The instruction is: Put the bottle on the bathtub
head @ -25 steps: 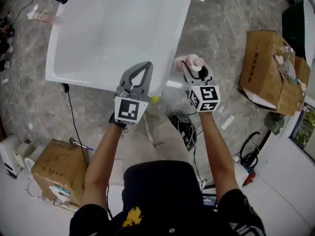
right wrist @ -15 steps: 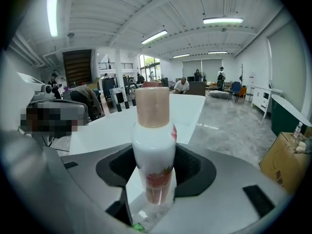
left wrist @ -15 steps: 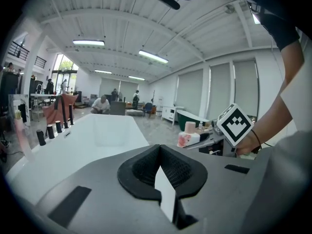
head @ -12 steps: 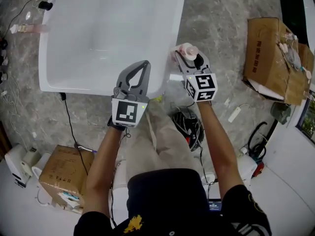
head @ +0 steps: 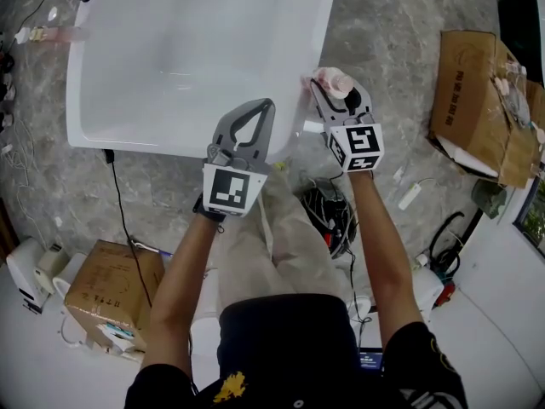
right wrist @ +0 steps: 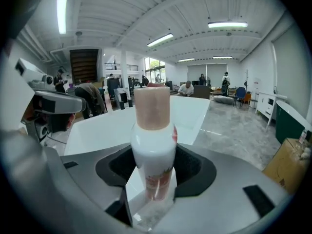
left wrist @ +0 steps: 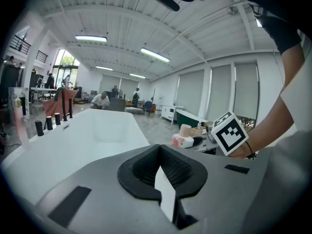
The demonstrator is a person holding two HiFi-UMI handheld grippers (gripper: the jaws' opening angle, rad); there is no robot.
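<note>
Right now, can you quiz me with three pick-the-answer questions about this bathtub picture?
1. Where is the bottle?
A) inside the bathtub
B) in the right gripper
C) on the floor

2. What colour is the bathtub?
A) green
B) black
C) white

3. How are the left gripper jaws?
A) shut, empty
B) wide open
C) gripping a box

Answers: 1 B, its jaws clamp the bottle's body. 2 C, the head view shows it white all over. 3 A, the jaw tips meet with nothing between.
</note>
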